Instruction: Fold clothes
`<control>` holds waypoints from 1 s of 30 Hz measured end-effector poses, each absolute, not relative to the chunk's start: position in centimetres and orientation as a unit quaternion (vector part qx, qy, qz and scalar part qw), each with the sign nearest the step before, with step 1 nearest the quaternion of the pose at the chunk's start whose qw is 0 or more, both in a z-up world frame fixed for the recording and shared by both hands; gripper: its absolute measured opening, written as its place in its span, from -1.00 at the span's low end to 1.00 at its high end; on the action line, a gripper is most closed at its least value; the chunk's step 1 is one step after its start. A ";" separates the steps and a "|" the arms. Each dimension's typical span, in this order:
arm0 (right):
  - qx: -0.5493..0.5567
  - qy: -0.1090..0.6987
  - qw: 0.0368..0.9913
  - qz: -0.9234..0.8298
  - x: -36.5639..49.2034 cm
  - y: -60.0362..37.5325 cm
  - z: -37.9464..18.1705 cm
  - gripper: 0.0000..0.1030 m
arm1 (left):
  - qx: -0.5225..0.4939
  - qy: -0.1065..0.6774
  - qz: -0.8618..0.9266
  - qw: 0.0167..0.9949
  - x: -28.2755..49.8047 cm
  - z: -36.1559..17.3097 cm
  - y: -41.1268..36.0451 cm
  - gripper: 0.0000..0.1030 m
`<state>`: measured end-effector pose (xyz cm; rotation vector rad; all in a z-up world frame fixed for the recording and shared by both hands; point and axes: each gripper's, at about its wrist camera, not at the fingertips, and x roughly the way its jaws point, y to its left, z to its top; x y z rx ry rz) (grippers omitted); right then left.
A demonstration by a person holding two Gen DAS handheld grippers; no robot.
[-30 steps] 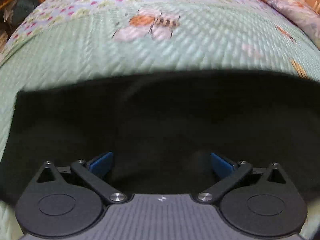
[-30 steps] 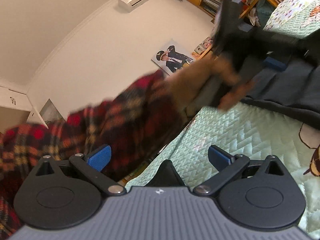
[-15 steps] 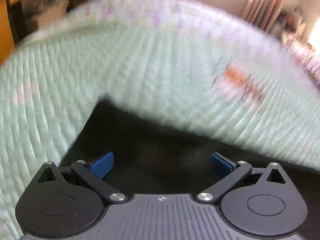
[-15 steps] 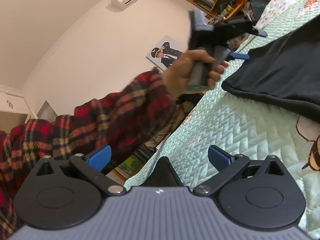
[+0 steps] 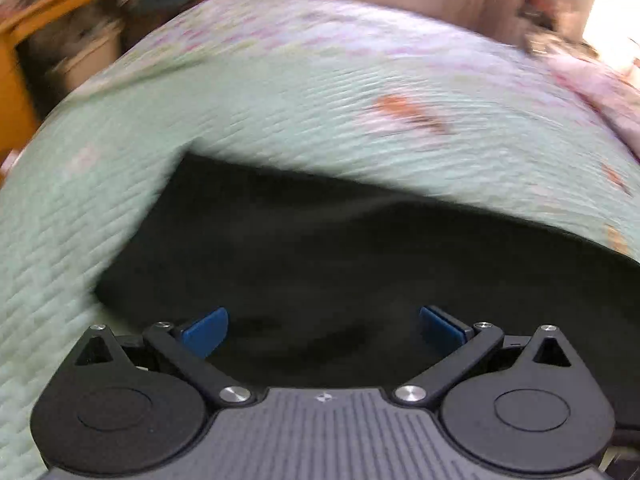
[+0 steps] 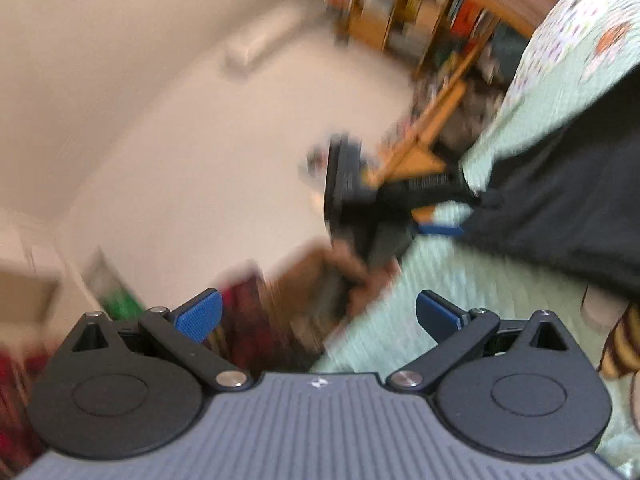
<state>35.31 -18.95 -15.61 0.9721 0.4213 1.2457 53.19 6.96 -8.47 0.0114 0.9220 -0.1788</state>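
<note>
A black garment [image 5: 360,264] lies flat on the pale green quilt [image 5: 280,112], one corner pointing to the upper left. My left gripper [image 5: 322,328] is open just over the garment's near edge, with dark cloth spanning the gap between its blue pads [image 5: 204,330]. In the right wrist view a hand [image 6: 352,276] holds the left gripper [image 6: 460,210] at the corner of the garment [image 6: 560,208]. My right gripper [image 6: 318,316] is open and holds nothing. It hangs off the garment, above the edge of the quilt [image 6: 400,320]. Both views are blurred.
A red plaid sleeve [image 6: 248,320] runs behind the hand. An orange wooden shelf unit [image 6: 420,12] full of books stands beyond the bed's edge. A floral pink cover [image 5: 592,80] lies at the far right of the bed. A bee print [image 6: 620,344] marks the quilt.
My left gripper has swung left and come down to the garment's left corner. The right wrist view has turned, and the hand with the left gripper now sits lower in it.
</note>
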 end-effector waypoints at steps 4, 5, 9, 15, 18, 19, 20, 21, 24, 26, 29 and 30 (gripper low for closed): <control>0.444 0.136 0.790 0.401 32.9 -28.0 -11.9 0.99 | 0.078 0.441 -0.147 0.882 52.0 -9.7 -3.1 0.98; 0.430 0.129 0.821 0.353 32.1 -30.5 -11.0 0.99 | 0.105 0.446 -0.169 0.872 51.5 -10.7 -5.8 0.98; 0.356 0.168 0.904 0.166 31.2 -39.9 -10.2 0.99 | 0.169 0.441 -0.181 0.863 48.5 -14.4 -12.5 0.99; 0.345 0.391 0.845 0.114 33.8 -44.5 -17.0 1.00 | 0.103 0.498 -0.178 0.843 45.2 -13.4 -7.9 0.99; 0.269 0.387 0.864 0.176 30.7 -41.2 -16.6 1.00 | 0.122 0.512 -0.164 0.834 42.8 -13.0 -6.7 0.99; 0.265 0.384 0.864 0.190 29.9 -41.1 -16.2 1.00 | 0.120 0.523 -0.148 0.830 42.4 -13.1 -6.4 0.99; 0.261 0.380 0.864 0.203 29.0 -40.9 -15.9 0.99 | 0.112 0.518 -0.141 0.836 42.1 -12.9 -6.2 0.99; 0.257 0.376 0.863 0.216 28.2 -40.8 -15.6 0.99 | 0.104 0.512 -0.134 0.842 41.8 -12.7 -6.1 0.98; 0.286 0.344 0.869 0.211 28.1 -44.4 -14.7 0.99 | 0.082 0.477 -0.123 0.867 40.5 -11.8 -6.9 0.98; 0.308 0.320 0.873 0.203 28.2 -47.2 -14.1 0.99 | 0.066 0.449 -0.131 0.881 40.0 -11.3 -8.4 0.99; 0.336 0.285 0.882 0.168 29.2 -51.6 -13.5 0.99 | 0.063 0.415 -0.167 0.892 40.0 -10.5 -12.7 0.98; 0.350 0.272 0.883 0.157 29.9 -53.1 -13.6 0.99 | 0.073 0.405 -0.178 0.894 40.1 -10.3 -14.4 0.99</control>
